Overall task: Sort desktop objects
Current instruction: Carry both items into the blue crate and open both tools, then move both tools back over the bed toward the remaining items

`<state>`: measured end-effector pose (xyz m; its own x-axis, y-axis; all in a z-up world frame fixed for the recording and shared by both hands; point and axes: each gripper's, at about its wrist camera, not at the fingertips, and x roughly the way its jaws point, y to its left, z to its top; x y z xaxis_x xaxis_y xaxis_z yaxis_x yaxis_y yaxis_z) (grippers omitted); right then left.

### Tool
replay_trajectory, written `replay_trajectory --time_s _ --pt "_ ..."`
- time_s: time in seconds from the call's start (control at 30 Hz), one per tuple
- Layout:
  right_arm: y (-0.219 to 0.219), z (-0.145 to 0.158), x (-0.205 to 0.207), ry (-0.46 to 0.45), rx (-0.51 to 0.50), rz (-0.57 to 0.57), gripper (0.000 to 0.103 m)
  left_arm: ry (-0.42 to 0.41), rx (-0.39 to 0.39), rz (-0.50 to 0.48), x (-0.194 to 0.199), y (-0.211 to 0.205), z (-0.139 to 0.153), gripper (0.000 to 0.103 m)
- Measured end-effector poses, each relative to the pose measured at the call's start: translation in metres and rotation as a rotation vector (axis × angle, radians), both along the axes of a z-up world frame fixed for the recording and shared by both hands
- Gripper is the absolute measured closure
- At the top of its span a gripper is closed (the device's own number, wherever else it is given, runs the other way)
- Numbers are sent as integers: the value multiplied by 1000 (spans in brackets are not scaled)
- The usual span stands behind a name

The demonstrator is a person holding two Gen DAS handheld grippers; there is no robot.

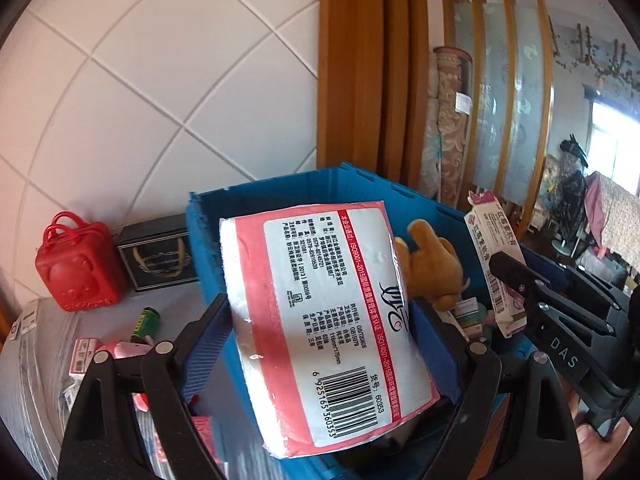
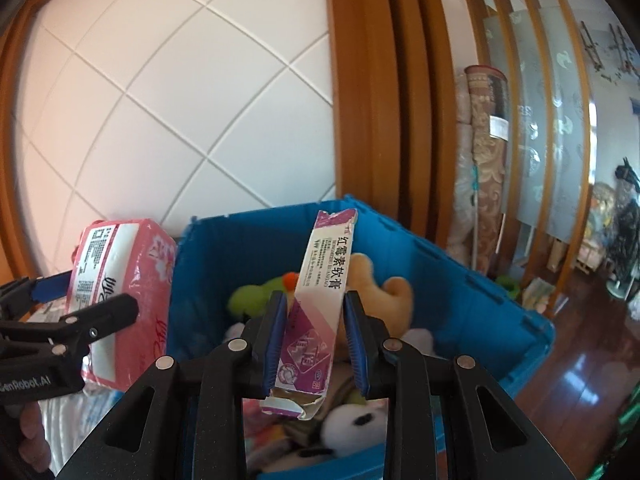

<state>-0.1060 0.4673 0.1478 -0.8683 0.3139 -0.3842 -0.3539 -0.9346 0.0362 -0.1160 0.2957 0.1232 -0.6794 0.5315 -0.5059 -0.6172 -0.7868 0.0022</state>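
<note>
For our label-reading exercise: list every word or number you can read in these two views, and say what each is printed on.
"6 925165 360353" and "60353": barcode label of the pink-and-white plastic tissue pack.
"ISO9001-2015": red stripe on that pack.
"红霉素软膏": purple-and-white cardboard ointment box.
"DAS": black right gripper.
"GenRobot.AI", its first letter cut off by the picture edge: black left gripper.
The other small print on both packages is too small to read.

A grey-covered desk (image 1: pixel 36 360) is seen against a white tiled wall, a blue crate (image 1: pixel 212 248) set on it. At its far edge stand a red bag-shaped box (image 1: pixel 78 272) and a black box (image 1: pixel 158 256); a green battery (image 1: pixel 146 322) and small packets (image 1: pixel 82 356) are scattered nearer.
</note>
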Motion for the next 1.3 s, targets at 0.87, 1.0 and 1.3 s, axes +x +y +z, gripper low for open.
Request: replay_trajectory --time_s 0.87,1.0,1.3 --pt "69 -36 -8 -75 -11 -98 8 -45 -72 -2 -7 37 -28 8" --pt "69 -29 4 -53 -10 -112 0 0 -46 -14 2 33 -21 3" --pt "60 -21 21 -42 -13 -125 0 19 -24 -37 12 19 -16 3"
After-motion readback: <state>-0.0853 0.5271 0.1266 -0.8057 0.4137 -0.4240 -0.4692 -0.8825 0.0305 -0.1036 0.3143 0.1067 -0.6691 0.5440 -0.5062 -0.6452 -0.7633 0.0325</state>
